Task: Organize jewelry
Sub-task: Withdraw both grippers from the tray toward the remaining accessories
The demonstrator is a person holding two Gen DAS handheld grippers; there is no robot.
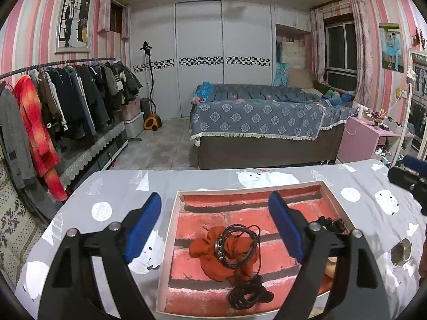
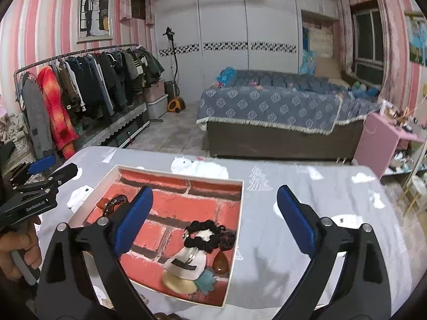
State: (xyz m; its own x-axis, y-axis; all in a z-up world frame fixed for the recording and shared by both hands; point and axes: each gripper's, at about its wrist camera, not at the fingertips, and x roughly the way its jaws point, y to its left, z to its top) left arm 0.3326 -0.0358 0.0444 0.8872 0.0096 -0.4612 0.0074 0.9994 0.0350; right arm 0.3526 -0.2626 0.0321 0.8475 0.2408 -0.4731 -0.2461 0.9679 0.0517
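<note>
A shallow white-rimmed tray (image 1: 166,253) lined with a red brick print lies on the grey bear-print tablecloth (image 1: 120,186). In the left wrist view it holds an orange scrunchie (image 1: 202,248) ringed by black braided bracelets (image 1: 237,245), with a coiled black cord (image 1: 244,294) nearer me. My left gripper (image 1: 214,200) hangs open above the tray with nothing between its fingers. In the right wrist view the tray (image 2: 238,213) holds a black beaded bracelet (image 2: 205,236), a white clip (image 2: 186,264), an amber pendant (image 2: 220,264) and a dark bangle (image 2: 114,202). My right gripper (image 2: 214,192) is open and empty over the tray's right edge.
A round metal watch-like piece (image 1: 400,250) lies on the cloth right of the tray. The other gripper (image 2: 56,169) and a hand (image 2: 18,250) show at the left edge. Beyond the table are a bed (image 1: 256,122), a clothes rack (image 1: 66,101) and a pink cabinet (image 1: 360,141).
</note>
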